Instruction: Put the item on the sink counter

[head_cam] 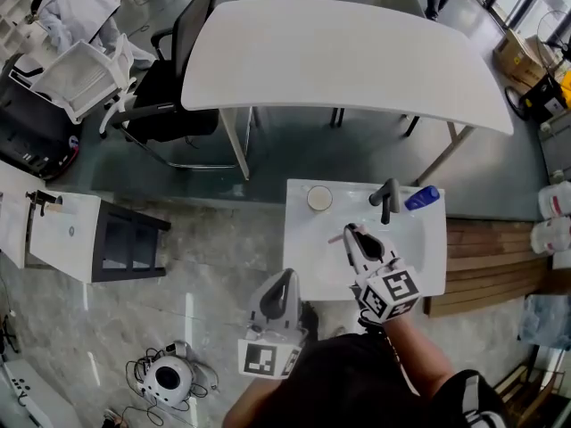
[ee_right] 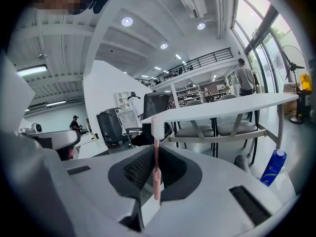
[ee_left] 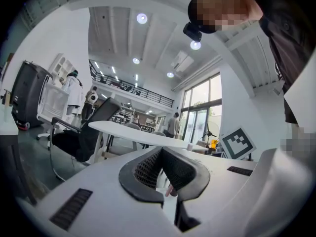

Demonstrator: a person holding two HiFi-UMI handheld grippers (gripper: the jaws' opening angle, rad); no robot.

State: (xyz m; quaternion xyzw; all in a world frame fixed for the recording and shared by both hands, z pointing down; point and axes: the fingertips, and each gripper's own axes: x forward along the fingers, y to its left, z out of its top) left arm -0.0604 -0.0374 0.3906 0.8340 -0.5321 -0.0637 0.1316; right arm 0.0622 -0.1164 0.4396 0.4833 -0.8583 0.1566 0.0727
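Note:
A pink toothbrush stands upright between the pads of my right gripper, which is shut on it, bristle head up. In the head view this gripper hovers over the basin of the white sink counter, and the toothbrush pokes out to the left of its tips. A dark faucet is just beyond it. My left gripper is at the counter's near left corner, its jaws shut with nothing held. In the left gripper view its pads meet.
A round cup and a blue bottle stand at the back of the counter, either side of the faucet. Beyond are a large white table, a black chair, a white cabinet at left, and wooden slats at right.

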